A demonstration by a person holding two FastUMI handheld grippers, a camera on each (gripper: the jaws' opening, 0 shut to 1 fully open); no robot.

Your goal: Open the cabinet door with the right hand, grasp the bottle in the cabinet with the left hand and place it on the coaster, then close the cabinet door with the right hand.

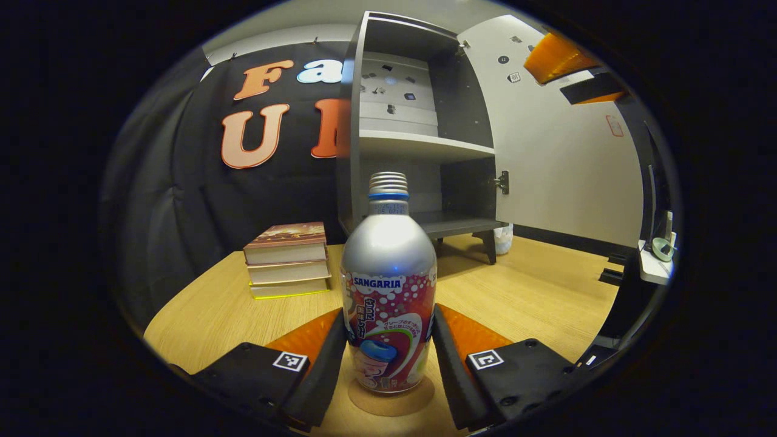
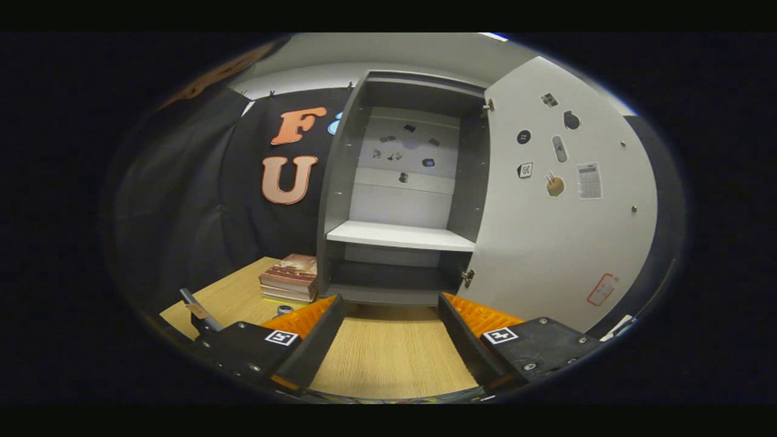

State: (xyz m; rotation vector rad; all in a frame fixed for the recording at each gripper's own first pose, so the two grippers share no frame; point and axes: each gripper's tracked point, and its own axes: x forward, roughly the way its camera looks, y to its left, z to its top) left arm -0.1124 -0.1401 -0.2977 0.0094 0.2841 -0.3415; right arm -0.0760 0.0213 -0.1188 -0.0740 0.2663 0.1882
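A silver bottle (image 1: 388, 267) with a red printed label and a bare threaded neck stands upright on a round cork coaster (image 1: 391, 403) on the wooden table. My left gripper (image 1: 388, 315) has a finger on each side of the bottle's lower body, both touching it. Behind it stands the grey cabinet (image 1: 425, 145), its white door (image 1: 564, 164) swung wide open to the right. In the right gripper view the cabinet (image 2: 400, 237) faces me with bare shelves, and the door (image 2: 558, 243) hangs open. My right gripper (image 2: 391, 303) is open over the table, holding nothing.
A stack of three books (image 1: 288, 258) lies left of the cabinet, seen also in the right gripper view as the books (image 2: 291, 276). An orange and black piece (image 1: 558, 57) shows by the door's top. The table edge (image 1: 607, 303) runs at the right.
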